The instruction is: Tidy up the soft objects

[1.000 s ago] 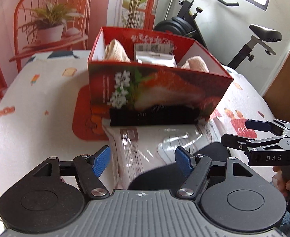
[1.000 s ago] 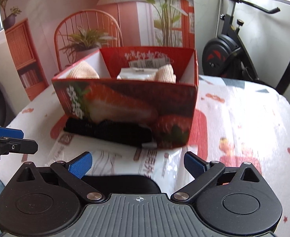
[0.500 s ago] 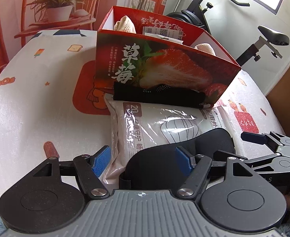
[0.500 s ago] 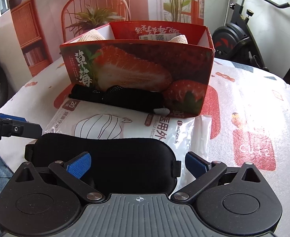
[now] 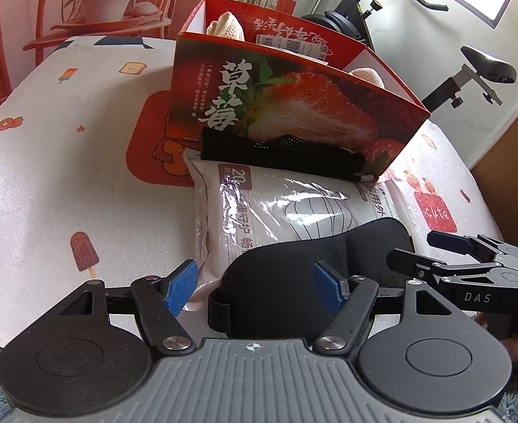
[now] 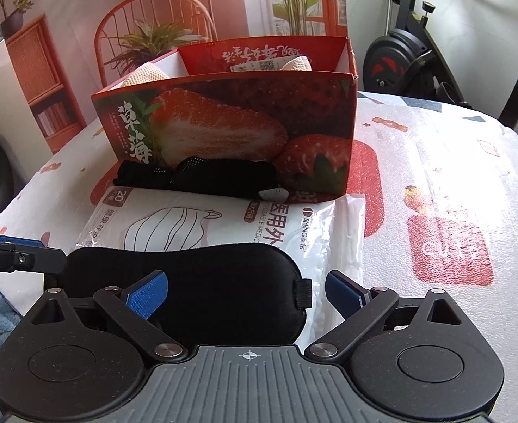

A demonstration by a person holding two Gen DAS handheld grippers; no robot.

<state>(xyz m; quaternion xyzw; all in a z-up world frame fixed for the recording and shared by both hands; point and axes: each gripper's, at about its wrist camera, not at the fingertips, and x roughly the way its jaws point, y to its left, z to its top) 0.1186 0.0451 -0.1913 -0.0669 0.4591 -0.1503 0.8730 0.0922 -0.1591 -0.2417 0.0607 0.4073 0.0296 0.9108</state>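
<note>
Both grippers have dropped toward the black padded fabric sleep mask [image 6: 202, 278] lying on the face-mask packet [image 5: 276, 208] near the tabletop's front edge, left gripper [image 5: 255, 285] released, right gripper [image 6: 246, 290] released with jaws just narrowing; next, clench and carry it to the red strawberry-printed cardboard box [image 6: 238, 130].

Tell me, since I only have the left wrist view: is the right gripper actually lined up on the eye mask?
Observer: Yes. In the right wrist view the eye mask's strap end lies between the right gripper's fingers. The jaws are open and have just been closing slightly.
Operator: Are the pads touching it?
Observer: Not pressing. The outer finger stands clear of the strap end, over the mask pack's clear edge.
</note>
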